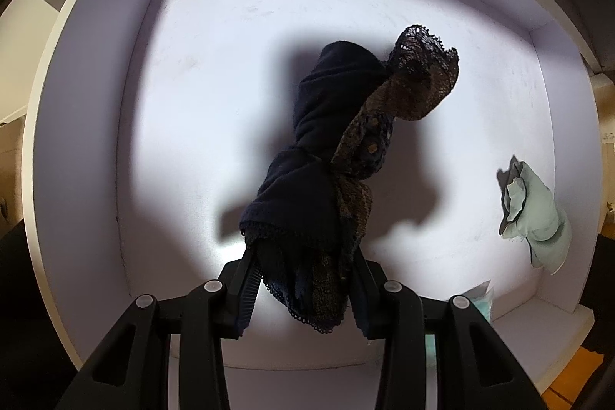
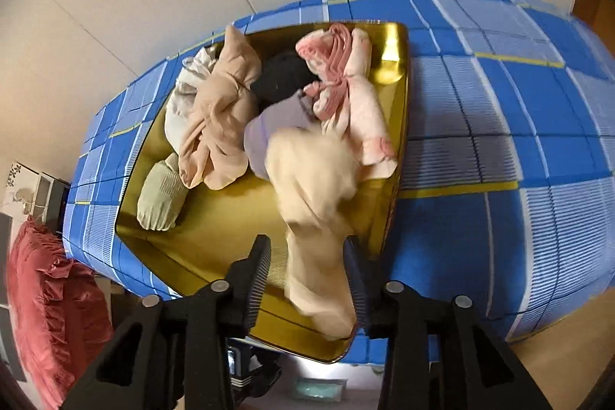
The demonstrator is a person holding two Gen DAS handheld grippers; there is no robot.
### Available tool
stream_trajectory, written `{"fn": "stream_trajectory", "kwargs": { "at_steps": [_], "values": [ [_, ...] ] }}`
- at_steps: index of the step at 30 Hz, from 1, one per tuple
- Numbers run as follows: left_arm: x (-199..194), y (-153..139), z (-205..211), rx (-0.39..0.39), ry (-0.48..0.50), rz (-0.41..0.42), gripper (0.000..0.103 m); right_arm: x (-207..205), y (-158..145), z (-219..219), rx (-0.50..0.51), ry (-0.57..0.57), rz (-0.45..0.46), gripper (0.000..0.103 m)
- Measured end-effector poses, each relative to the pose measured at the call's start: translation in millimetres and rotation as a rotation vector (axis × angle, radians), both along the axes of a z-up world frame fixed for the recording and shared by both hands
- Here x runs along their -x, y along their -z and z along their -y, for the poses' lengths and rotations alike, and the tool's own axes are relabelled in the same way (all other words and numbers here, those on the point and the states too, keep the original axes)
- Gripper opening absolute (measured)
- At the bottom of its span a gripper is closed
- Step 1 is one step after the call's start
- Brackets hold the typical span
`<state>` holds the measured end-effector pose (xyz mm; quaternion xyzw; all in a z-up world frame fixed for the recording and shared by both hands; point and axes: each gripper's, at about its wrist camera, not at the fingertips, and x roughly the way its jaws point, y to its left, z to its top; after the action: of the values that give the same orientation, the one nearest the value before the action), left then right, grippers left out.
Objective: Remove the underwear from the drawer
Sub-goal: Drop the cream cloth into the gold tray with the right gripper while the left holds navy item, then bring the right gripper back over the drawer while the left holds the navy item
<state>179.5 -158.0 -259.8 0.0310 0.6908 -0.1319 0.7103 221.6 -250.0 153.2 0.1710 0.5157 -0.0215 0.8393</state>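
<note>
Underwear of dark navy cloth with brown lace [image 1: 330,156] hangs clamped in the left gripper [image 1: 303,289] over the white drawer [image 1: 88,125] (a pale green piece [image 1: 538,218] lies inside). The right gripper [image 2: 307,279] has jaws apart, a blurred cream garment [image 2: 319,202] between them above the gold tray [image 2: 215,229].
</note>
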Motion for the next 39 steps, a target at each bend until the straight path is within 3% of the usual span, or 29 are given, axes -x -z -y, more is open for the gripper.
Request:
{"fn": "stream_trajectory", "kwargs": {
  "at_steps": [8, 16, 20, 25, 30, 35, 39],
  "values": [
    [3, -13, -9, 0.019, 0.003, 0.016, 0.04, 27, -13, 1, 0.073, -0.034, 0.095, 0.042],
    [11, -12, -19, 0.029, -0.004, 0.016, 0.04, 81, -10, -7, 0.053, -0.131, 0.21, 0.049],
    [14, -8, -21, 0.038, -0.005, 0.011, 0.042, 108, 6, -13, 0.024, -0.19, 0.209, 0.05],
    [17, -11, -24, 0.044, 0.003, 0.026, 0.047, 133, 52, -27, -0.009, -0.23, 0.115, 0.05],
    [24, -16, -22, 0.038, 0.034, 0.048, 0.048, 137, 126, -48, 0.009, -0.306, -0.096, 0.052],
    [32, -22, -17, 0.052, 0.069, 0.073, 0.048, 135, 189, -52, 0.058, -0.277, -0.293, 0.063],
    [35, -24, -19, 0.045, 0.071, 0.08, 0.048, 133, 221, -45, 0.013, -0.221, -0.408, 0.063]
  ]
}}
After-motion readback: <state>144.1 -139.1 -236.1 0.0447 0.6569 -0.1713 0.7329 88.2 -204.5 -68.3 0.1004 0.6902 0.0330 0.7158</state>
